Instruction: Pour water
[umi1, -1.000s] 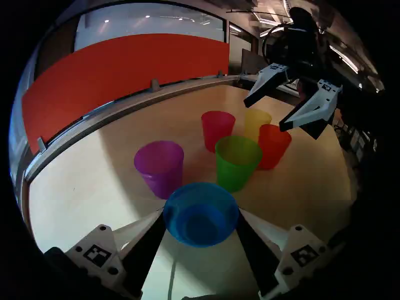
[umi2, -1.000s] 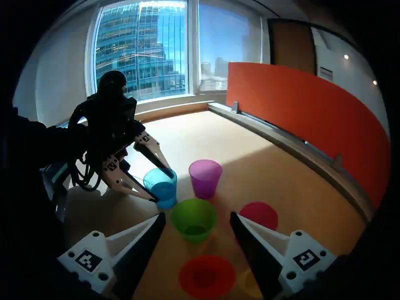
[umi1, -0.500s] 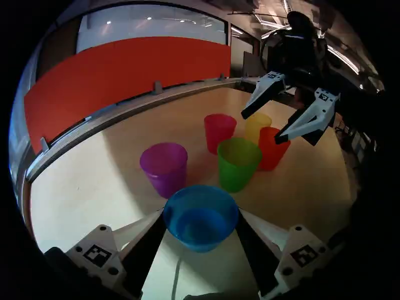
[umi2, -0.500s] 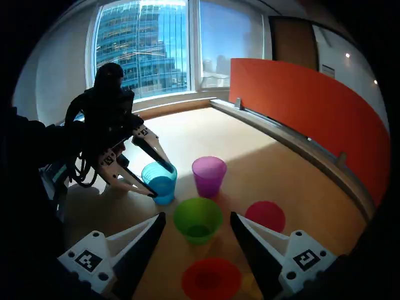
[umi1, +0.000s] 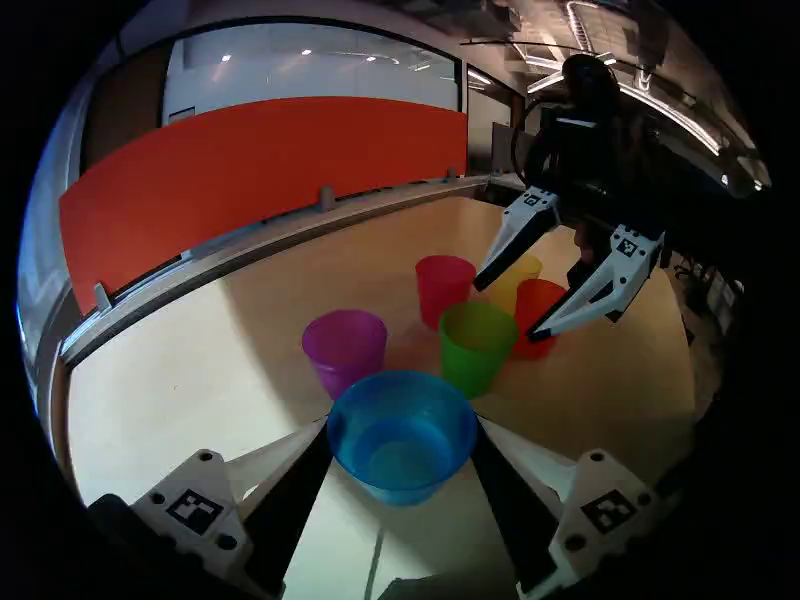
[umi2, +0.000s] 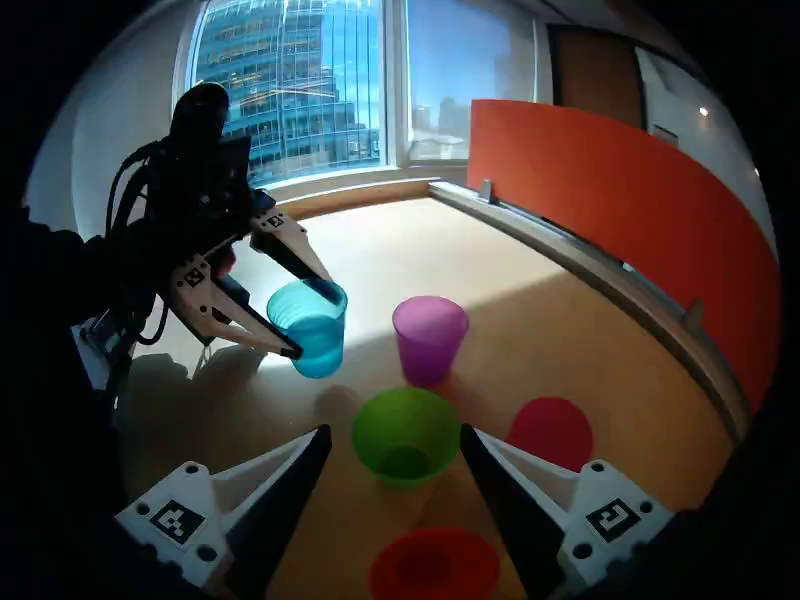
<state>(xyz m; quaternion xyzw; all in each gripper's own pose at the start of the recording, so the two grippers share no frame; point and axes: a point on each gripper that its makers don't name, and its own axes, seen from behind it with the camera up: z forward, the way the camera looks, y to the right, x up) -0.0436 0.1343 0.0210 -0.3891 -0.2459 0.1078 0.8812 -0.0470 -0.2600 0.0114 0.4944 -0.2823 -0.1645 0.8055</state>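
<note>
The blue cup (umi1: 402, 435) is clamped between the two fingers of the left gripper (umi1: 400, 427), one finger pressing on each side of its wall; it stands about upright, with a little water showing low inside; in the right gripper view the same blue cup (umi2: 310, 325) hangs clear of the table (umi2: 560, 330) in the left gripper (umi2: 308, 318), at the left, near the window (umi2: 290, 90), with its shadow on the wood below.

Just beyond it in the left gripper view stands the purple cup (umi1: 346, 350), with the green cup (umi1: 476, 345) to its right; farther off are the pink cup (umi1: 444, 285), the yellow cup (umi1: 520, 272) and the orange cup (umi1: 535, 305), set close together.

The right gripper (umi1: 506, 310) hangs over the yellow and orange cups with its fingers apart, gripping nothing; in its own view the right gripper (umi2: 393, 432) looks down on the green cup (umi2: 405, 450) between its spread fingers.

A long orange partition (umi1: 250, 170) runs along the far edge of the table.
</note>
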